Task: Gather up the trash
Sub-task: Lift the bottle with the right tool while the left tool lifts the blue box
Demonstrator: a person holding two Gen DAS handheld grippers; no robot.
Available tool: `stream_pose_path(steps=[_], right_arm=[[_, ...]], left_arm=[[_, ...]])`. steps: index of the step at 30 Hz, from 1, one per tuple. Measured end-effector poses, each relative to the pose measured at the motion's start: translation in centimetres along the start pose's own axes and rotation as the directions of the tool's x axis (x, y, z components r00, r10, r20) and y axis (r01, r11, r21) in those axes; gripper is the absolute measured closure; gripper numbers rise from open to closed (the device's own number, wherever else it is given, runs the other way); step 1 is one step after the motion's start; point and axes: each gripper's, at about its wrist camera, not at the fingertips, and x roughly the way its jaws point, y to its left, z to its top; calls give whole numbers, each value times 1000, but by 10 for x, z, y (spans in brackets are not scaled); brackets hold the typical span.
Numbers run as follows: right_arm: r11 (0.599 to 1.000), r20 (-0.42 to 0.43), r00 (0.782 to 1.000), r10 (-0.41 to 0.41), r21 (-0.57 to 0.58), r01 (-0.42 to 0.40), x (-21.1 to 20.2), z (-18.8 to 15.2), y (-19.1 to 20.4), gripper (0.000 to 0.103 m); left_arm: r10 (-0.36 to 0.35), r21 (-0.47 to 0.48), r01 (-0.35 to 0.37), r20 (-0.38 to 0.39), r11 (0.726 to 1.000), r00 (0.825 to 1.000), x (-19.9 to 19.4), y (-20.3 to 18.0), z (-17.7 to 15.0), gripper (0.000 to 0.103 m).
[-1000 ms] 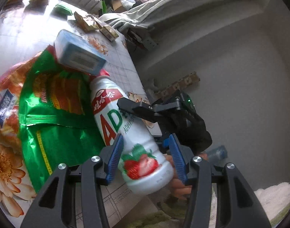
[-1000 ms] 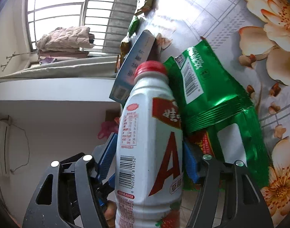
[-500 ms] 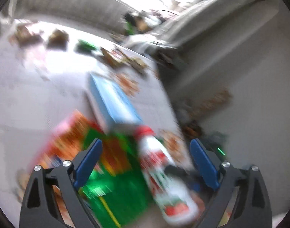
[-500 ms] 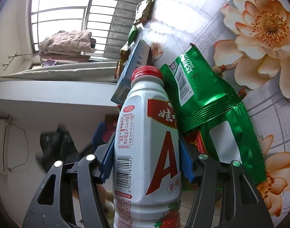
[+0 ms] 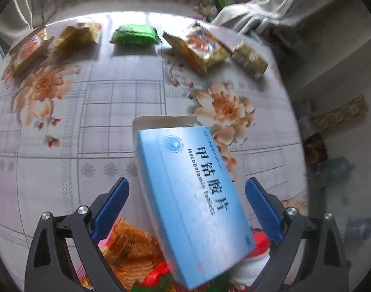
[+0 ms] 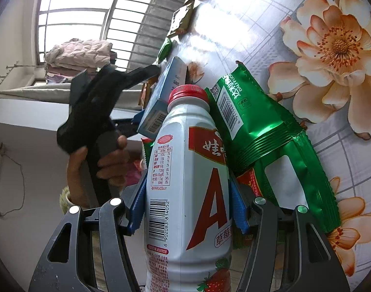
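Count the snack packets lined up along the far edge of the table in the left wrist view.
5: orange packet far left, gold packet, green packet, open orange-blue packet, gold block far right. Others may lie outside the view.

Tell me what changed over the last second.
The left claw let go of the bottle, opened wide, and swung up over the blue box, which now sits between its open fingers, ungripped. The right claw stays clamped on the bottle; the green bag hasn't moved.

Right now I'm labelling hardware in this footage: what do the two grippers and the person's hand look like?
Both the left gripper and right gripper have black skeletal frames with triangular cutouts, silver bolts and ridged blue finger pads. The bare left hand shows a pale fuzzy cuff.
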Motion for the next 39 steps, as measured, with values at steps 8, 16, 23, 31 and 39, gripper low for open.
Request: stream_pose_path(steps=[8, 16, 23, 31, 39], right_arm=[[1000, -10, 1000, -16, -20, 16, -1, -2, 2, 47], [1000, -10, 1000, 19, 0, -19, -9, -2, -6, 47], [998, -6, 998, 65, 25, -65, -17, 0, -12, 47], [991, 11, 992, 126, 41, -126, -28, 2, -15, 47], [985, 21, 985, 172, 29, -173, -37, -2, -7, 47]], left_arm=[[72, 49, -69, -50, 996, 996, 26, -15, 3, 9], [49, 50, -47, -35, 998, 998, 27, -11, 1, 16], [10, 41, -12, 37, 999, 999, -7, 0, -4, 19], [-133, -8, 135, 143, 991, 981, -66, 17, -24, 21], [-232, -9, 243, 265, 970, 936, -128, 30, -74, 21]])
